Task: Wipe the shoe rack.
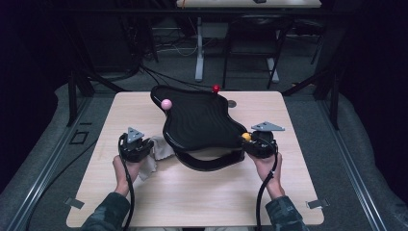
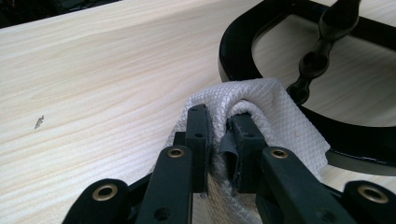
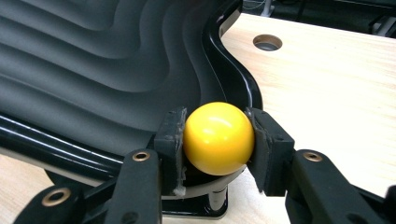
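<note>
A black wavy tray on a curved black stand sits mid-table, with a pink ball at its left rim and a red ball at its far rim. At the tray's near right corner my right gripper is shut on a yellow ball; the tray's ridged surface lies just behind it. My left gripper sits left of the stand, shut on a fold of white cloth lying on the table. The stand's black loop curves just beyond the cloth.
The light wooden table has a round grommet hole behind the tray. Dark frame legs and cables stand past the far edge. Bare wood lies in front of the tray.
</note>
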`<state>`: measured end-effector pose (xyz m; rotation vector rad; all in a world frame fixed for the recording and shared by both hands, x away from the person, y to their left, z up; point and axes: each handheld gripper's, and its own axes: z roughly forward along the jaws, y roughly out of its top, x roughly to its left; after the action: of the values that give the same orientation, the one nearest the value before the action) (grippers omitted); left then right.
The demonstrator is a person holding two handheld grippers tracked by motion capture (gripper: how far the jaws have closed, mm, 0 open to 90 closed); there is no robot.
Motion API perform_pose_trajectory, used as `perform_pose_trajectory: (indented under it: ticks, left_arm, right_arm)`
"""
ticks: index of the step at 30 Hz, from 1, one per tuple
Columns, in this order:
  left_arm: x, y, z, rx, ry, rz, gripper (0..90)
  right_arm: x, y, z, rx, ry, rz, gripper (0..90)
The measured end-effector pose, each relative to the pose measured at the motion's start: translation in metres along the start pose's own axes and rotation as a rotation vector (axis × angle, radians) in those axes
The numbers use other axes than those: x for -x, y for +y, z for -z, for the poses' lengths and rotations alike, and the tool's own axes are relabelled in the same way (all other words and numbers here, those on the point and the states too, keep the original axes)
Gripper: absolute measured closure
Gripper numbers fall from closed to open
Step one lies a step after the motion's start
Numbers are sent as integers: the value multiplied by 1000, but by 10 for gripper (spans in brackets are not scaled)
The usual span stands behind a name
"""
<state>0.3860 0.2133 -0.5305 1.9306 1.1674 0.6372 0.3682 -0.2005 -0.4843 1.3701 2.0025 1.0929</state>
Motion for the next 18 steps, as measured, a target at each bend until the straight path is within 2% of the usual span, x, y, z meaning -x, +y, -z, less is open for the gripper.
perform_pose_trajectory:
  ticks: [16,18]
  left_arm:
    - [-5,6,5,13,8,3,798]
    - [-7,6,6,11,10,1,798]
  right_arm:
    - [8,1,-5,14,-44,-7,595]
    - [8,2,-3,0,-58,-19,550]
